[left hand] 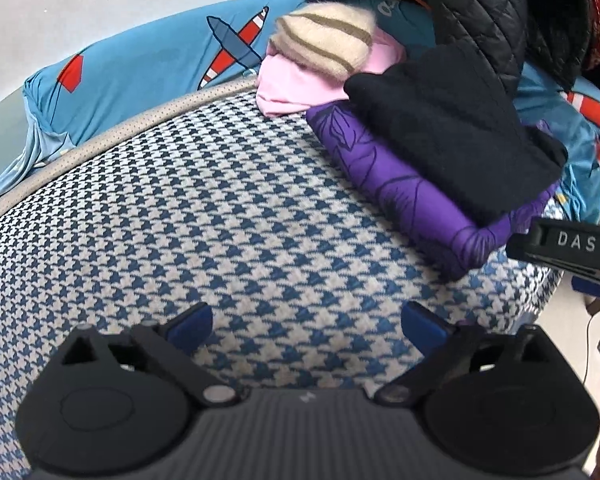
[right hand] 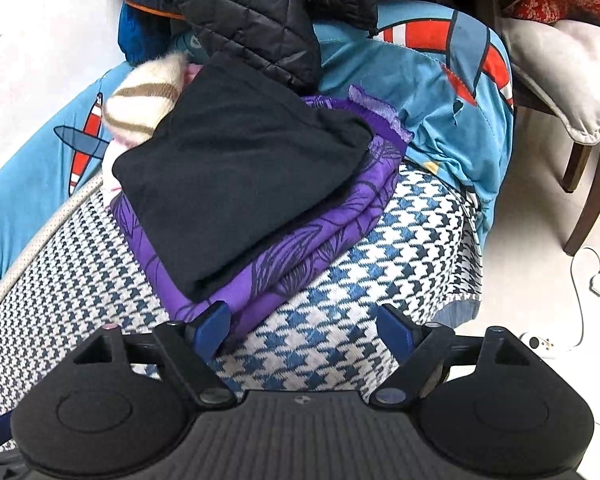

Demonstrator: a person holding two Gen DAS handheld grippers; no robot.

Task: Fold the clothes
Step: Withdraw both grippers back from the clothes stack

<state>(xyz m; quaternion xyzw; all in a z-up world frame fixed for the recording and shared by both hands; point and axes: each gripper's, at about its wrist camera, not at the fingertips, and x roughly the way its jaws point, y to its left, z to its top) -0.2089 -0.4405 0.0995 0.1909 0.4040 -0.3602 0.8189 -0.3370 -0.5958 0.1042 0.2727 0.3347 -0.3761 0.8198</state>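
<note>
Houndstooth upholstery (left hand: 228,216), blue and white, is the surface you are working over, and it looks like a cushioned seat rather than a worktop. Your left claw (left hand: 306,330) stands wide with nothing between its blue pads, only bare weave beneath it. Your right claw (right hand: 302,330) is also spread and holds nothing, though its left pad sits right at the near corner of the purple printed garment (right hand: 300,252); whether it touches the cloth you cannot tell. That purple piece lies folded on the seat with the black folded garment (right hand: 236,184) stacked squarely on top, so this pair looks done. Both should handle as soft, light and limp: they will sag and slide apart if you lift by one corner, so take any such piece by a folded edge, one claw at each end, and keep it level. Beyond the stack, at the seat's back edge, a pink folded garment (left hand: 296,80) carries a fuzzy cream striped knit (left hand: 324,40), which sits rounded and may roll off. Behind those hangs a black quilted jacket (right hand: 260,12), probably the next piece to fold, slippery and puffy, and it overlaps the black garment's far edge, so pulling it may drag the stack. An aeroplane-print blue cover (left hand: 140,64) drapes around the seat, and a chair leg (right hand: 592,208) and a cable (right hand: 580,280) stand off to the right on the floor.
</note>
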